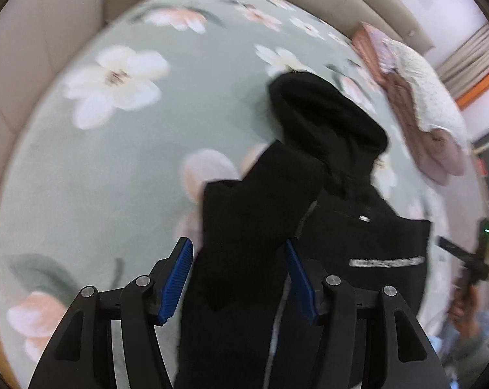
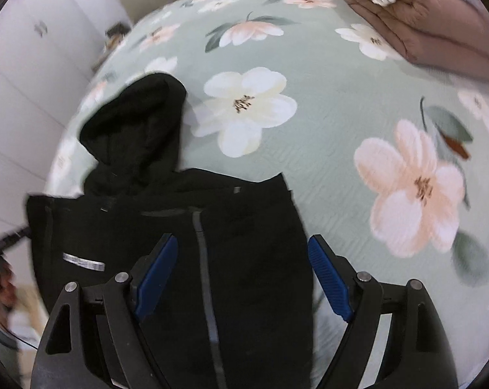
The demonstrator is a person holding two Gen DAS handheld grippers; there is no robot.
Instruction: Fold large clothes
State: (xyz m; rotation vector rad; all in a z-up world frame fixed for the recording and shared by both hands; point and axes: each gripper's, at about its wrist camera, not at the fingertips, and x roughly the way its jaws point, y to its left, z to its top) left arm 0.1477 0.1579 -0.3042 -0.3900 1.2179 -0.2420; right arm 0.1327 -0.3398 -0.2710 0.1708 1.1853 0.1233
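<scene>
A black zip-up hoodie [image 1: 358, 236] lies on the flower-print bedcover [image 1: 82, 194], its hood [image 1: 325, 120] pointing away from me. One sleeve [image 1: 254, 201] is folded in over the body. My left gripper [image 1: 236, 278] hovers over that sleeve, open, and the blue pads [image 1: 176, 278] do not press the cloth. In the right wrist view the hoodie [image 2: 244, 214] shows its zip and a white label. My right gripper [image 2: 243, 278] is open above its right half, with nothing held.
A folded pink quilt with a white pillow [image 1: 416, 103] [image 2: 423, 32] lies at the bed's far side. A beige headboard [image 1: 341, 0] and white cupboard doors [image 2: 27, 64] border the bed. A hand on the other gripper [image 1: 465, 278] shows at the frame edge.
</scene>
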